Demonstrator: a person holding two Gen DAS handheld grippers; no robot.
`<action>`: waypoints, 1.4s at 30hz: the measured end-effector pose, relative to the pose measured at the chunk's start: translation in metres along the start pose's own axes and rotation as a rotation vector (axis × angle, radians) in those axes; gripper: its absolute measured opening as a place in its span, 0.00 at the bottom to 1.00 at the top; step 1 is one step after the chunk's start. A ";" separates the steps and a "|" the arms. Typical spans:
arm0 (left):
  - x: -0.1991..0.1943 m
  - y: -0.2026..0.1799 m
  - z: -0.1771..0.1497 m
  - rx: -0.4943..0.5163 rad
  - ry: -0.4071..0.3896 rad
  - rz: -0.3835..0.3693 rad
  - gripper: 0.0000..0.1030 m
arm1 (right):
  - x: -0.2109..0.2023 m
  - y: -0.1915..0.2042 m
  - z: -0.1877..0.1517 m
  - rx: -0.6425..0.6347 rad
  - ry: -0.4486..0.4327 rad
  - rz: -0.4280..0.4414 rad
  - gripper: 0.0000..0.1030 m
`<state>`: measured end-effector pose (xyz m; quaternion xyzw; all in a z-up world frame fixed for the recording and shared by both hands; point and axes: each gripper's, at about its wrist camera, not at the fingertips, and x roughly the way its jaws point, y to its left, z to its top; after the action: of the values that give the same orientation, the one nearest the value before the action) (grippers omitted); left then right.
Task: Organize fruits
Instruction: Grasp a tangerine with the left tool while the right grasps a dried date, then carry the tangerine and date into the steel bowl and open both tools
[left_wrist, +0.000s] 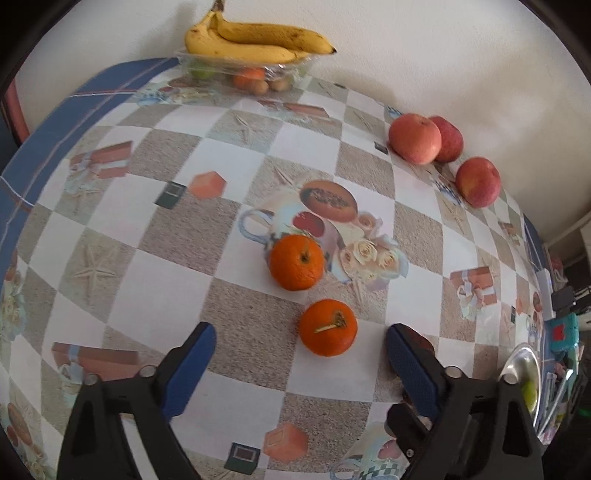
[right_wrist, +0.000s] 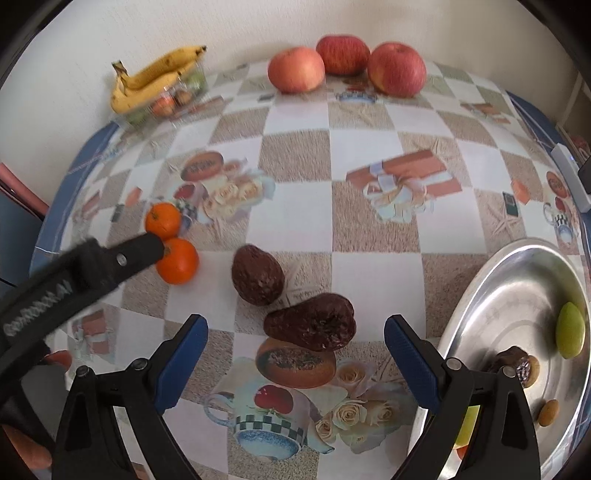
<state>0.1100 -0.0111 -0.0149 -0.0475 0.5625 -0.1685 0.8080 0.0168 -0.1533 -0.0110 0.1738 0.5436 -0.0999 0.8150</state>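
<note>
Step in hand: approach, both grippers, with nothing lifted yet.

The left gripper (left_wrist: 301, 345) is spread wide and holds nothing. Its blue pads flank the near orange (left_wrist: 328, 327), which lies on the tablecloth (left_wrist: 236, 373) just ahead of the fingertips and clear of both pads. A second orange (left_wrist: 296, 262) lies just beyond it, farther from the gripper.

The right gripper (right_wrist: 295, 328) is likewise spread wide and empty. The near avocado (right_wrist: 311, 322), dark and wrinkled, lies between its fingertips without contact. A second avocado (right_wrist: 257, 274) sits just beyond it to the left.

The metal tray (right_wrist: 491, 295) stands at the right edge of the table and already carries a green fruit (right_wrist: 570, 329) and some small dark pieces. It is probably the destination. Three apples (right_wrist: 345, 66) sit along the far wall. A clear container (right_wrist: 173, 99) with bananas (right_wrist: 155, 79) on top stands at the far left.

Next move, as judged:
- Each gripper needs to descend a little further, so that the pads sit at the widest part of its fruit.
- Close gently; the avocado looks soft and overripe.
- The orange is round and may roll away from a one-sided touch, so keep it centred between the pads.
</note>
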 end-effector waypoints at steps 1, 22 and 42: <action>0.001 -0.001 0.000 0.002 0.002 -0.003 0.88 | 0.003 0.000 -0.001 0.000 0.008 -0.004 0.94; -0.008 0.000 -0.002 -0.030 0.017 -0.098 0.31 | 0.004 -0.008 -0.005 0.033 0.009 0.011 0.55; -0.047 -0.012 -0.014 -0.016 -0.011 -0.189 0.30 | -0.043 -0.018 -0.014 0.023 -0.081 -0.005 0.55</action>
<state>0.0803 -0.0059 0.0252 -0.1079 0.5524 -0.2394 0.7912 -0.0183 -0.1653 0.0203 0.1777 0.5094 -0.1150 0.8341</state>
